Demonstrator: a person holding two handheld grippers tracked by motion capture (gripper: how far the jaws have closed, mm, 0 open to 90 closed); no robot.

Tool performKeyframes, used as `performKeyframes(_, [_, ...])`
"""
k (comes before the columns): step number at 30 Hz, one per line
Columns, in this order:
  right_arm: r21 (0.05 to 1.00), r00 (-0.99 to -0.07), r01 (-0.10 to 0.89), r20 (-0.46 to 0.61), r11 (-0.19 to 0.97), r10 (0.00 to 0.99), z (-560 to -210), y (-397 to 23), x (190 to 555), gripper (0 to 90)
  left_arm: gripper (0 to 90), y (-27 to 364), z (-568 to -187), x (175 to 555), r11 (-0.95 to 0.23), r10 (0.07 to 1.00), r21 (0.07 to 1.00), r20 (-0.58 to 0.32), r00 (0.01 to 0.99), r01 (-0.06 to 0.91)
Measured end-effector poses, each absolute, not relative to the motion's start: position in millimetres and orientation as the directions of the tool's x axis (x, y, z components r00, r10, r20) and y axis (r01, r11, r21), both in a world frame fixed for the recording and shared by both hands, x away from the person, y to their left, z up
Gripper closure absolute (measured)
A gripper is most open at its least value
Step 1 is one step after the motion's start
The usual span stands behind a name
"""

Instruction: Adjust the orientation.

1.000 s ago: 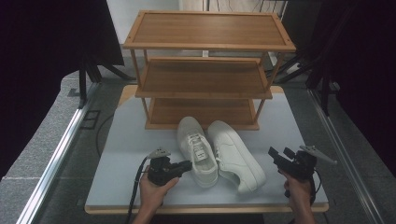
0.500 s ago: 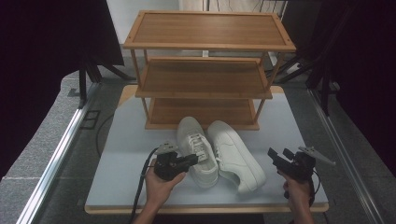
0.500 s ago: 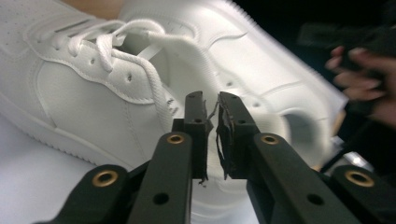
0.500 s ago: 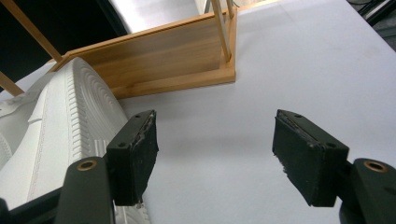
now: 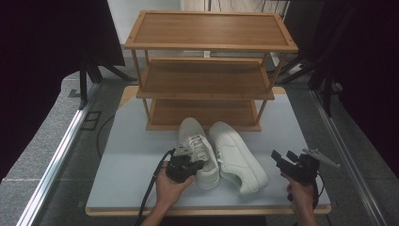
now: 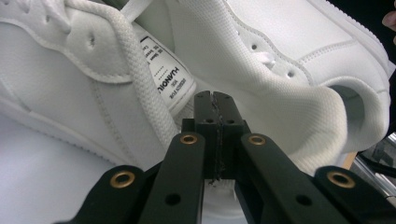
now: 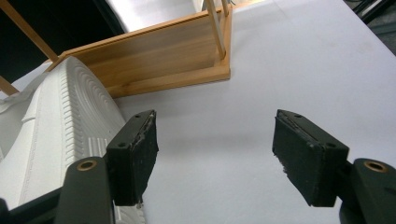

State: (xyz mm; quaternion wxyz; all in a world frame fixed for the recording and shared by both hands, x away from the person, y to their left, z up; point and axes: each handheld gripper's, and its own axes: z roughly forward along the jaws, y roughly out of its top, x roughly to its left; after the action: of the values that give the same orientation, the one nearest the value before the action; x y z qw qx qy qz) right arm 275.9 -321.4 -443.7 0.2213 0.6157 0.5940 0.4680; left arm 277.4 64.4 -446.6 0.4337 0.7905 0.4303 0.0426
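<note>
Two white sneakers lie side by side on the table in the high view, the left shoe (image 5: pixel 195 141) and the right shoe (image 5: pixel 237 155), toes toward the rack. My left gripper (image 5: pixel 200 165) reaches into the left shoe's opening from its left side. In the left gripper view its jaws (image 6: pixel 215 100) have just been closing and now meet pad to pad, with nothing visible between them, against the mesh lining (image 6: pixel 261 84) beside the tongue label. My right gripper (image 5: pixel 282 157) hovers open to the right of the right shoe, whose ribbed sole (image 7: pixel 60 140) shows left of its jaws (image 7: pixel 215 158).
A three-tier wooden shoe rack (image 5: pixel 204 80) stands at the back of the pale table (image 5: pixel 131 155), its bottom shelf (image 7: pixel 163 60) just beyond the shoes. Dark stands and a metal floor rail (image 5: pixel 56 155) flank the table.
My left gripper has moved right onto the left shoe and its jaws have closed. The right gripper and both shoes have stayed put.
</note>
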Motion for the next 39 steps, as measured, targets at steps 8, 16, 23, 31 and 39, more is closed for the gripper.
performKeyframes(8, [0.826,-0.14,0.529,0.311,-0.195,0.94,-444.7,-323.9,275.8,30.5,89.9,85.3,-443.3,269.8,-0.248,0.704,0.714,-0.331,0.628,0.654])
performKeyframes(16, [0.825,-0.154,0.538,0.297,-0.172,0.942,-445.7,-320.9,276.6,30.1,90.0,104.1,-442.5,264.6,-0.271,0.705,0.697,-0.327,0.63,0.664])
performKeyframes(23, [0.819,-0.148,0.547,0.297,-0.172,0.943,-447.4,-319.9,277.6,30.2,90.0,110.4,-440.5,264.6,-0.264,0.709,0.7,-0.326,0.626,0.664])
performKeyframes(31, [0.815,-0.143,0.552,0.3,-0.176,0.943,-448.8,-322.4,277.7,30.1,90.0,97.4,-436.9,270.1,-0.309,0.702,0.692,-0.297,0.647,0.653])
performKeyframes(39, [0.814,-0.126,0.546,0.314,-0.199,0.941,-447.3,-328.6,275.9,30.3,90.0,131.8,-434.0,267.9,-0.278,0.736,0.687,-0.297,0.609,0.671])
